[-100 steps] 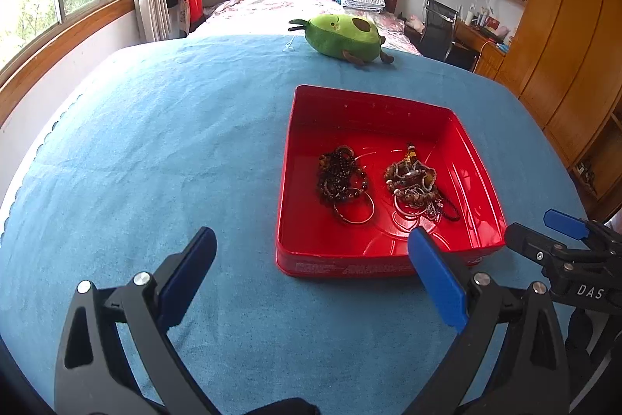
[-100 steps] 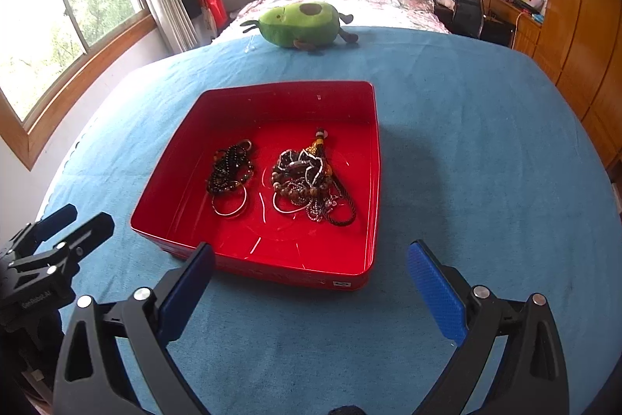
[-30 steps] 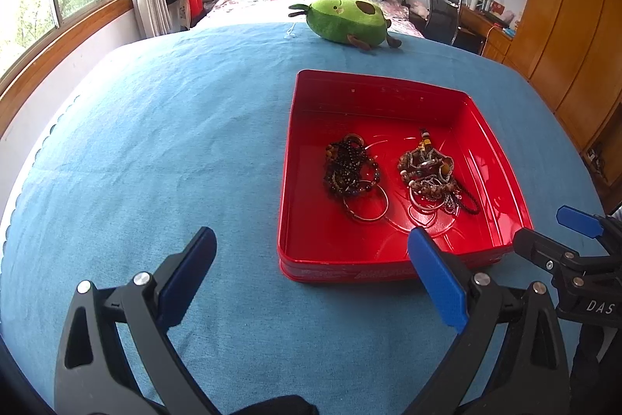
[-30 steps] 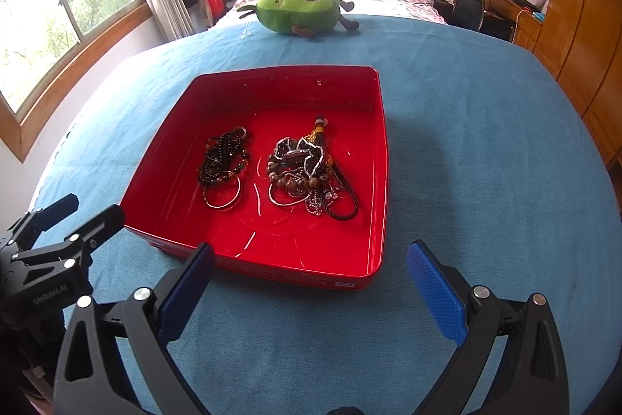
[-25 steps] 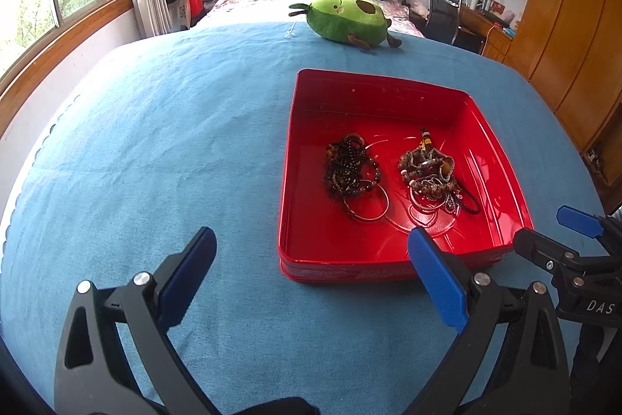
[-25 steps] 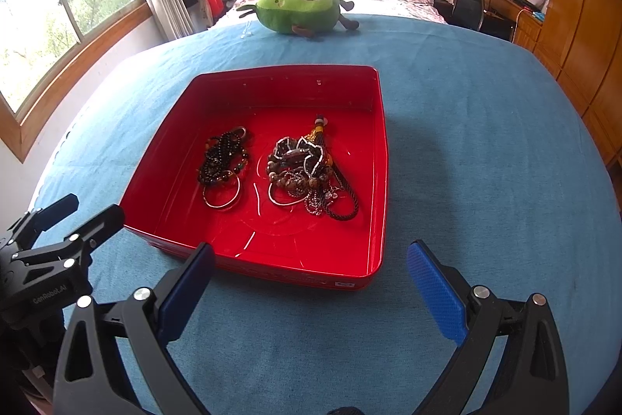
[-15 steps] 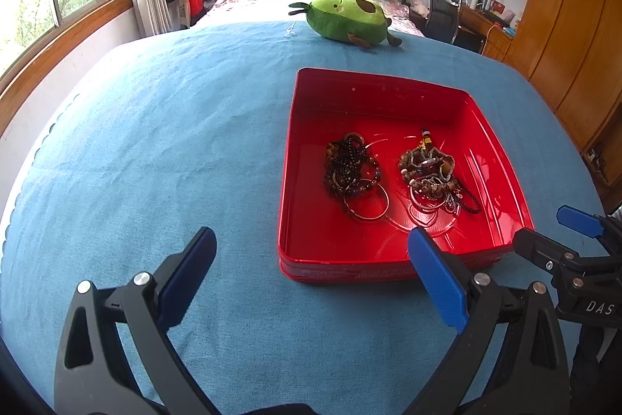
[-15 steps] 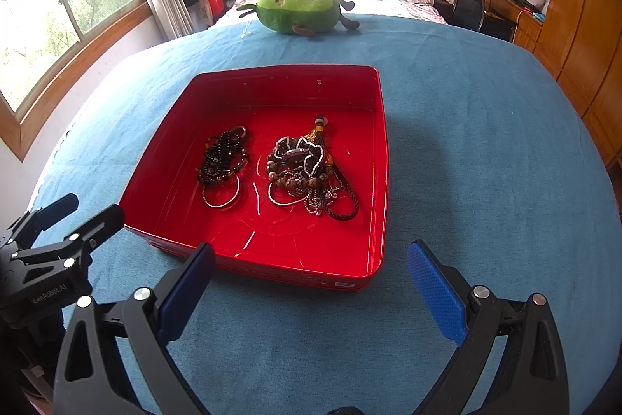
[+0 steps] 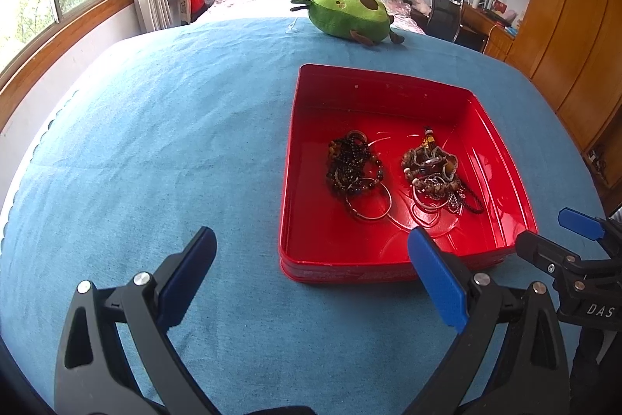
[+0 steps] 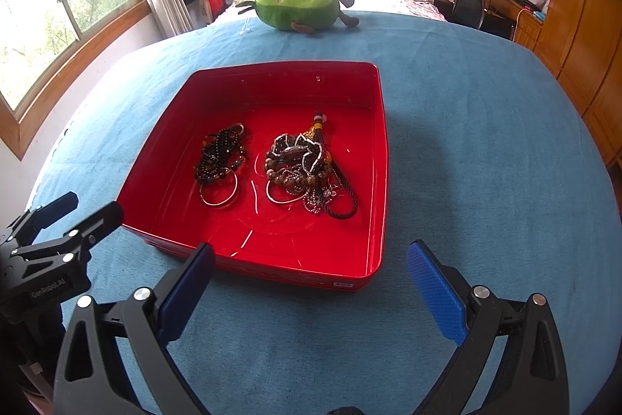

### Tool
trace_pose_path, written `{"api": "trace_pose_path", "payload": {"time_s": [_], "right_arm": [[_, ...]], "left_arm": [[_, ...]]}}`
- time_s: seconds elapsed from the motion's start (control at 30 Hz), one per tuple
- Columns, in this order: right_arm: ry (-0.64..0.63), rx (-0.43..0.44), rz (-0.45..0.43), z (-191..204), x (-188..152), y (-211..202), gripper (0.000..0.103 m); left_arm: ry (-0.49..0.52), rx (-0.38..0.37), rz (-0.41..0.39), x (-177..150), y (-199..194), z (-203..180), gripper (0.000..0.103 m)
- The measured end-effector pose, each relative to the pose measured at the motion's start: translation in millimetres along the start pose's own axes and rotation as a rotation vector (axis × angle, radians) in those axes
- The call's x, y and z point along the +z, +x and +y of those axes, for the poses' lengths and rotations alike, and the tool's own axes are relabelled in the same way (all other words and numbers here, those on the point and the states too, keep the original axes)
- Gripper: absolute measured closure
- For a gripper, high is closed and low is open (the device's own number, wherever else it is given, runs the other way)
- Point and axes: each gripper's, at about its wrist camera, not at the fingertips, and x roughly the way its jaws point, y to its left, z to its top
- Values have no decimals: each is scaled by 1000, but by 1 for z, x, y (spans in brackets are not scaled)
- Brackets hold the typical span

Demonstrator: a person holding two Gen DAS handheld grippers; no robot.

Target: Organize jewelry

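Since the earliest frames both hand-held grippers have eased slightly closer to the tray (image 9: 295,158), then barely shifted. The left hand-held gripper (image 9: 311,271) and right hand-held gripper (image 10: 309,277) hover wide open and empty above the blue counter (image 9: 175,127). The tray lies just ahead of both, holding a dark bead pile (image 10: 219,158) left of a tangled pile (image 10: 303,170).

The red tray (image 10: 383,158) is shallow, rectangular and open-topped, and sits flat. Two separate jewelry piles lie on its floor. The dark beaded bracelet pile (image 10: 221,158) includes a silver bangle (image 10: 218,191). Just beside it, the larger tangled pile (image 10: 305,170) combines brown beads, chain and a black cord.
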Motion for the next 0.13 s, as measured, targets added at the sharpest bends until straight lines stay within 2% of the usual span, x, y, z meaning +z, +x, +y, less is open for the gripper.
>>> {"api": "trace_pose_path", "payload": {"time_s": [0.13], "right_arm": [[-1,-1,1,0,0,0,4]], "left_arm": [[4,-1,-2,0,0,-1,5]]}}
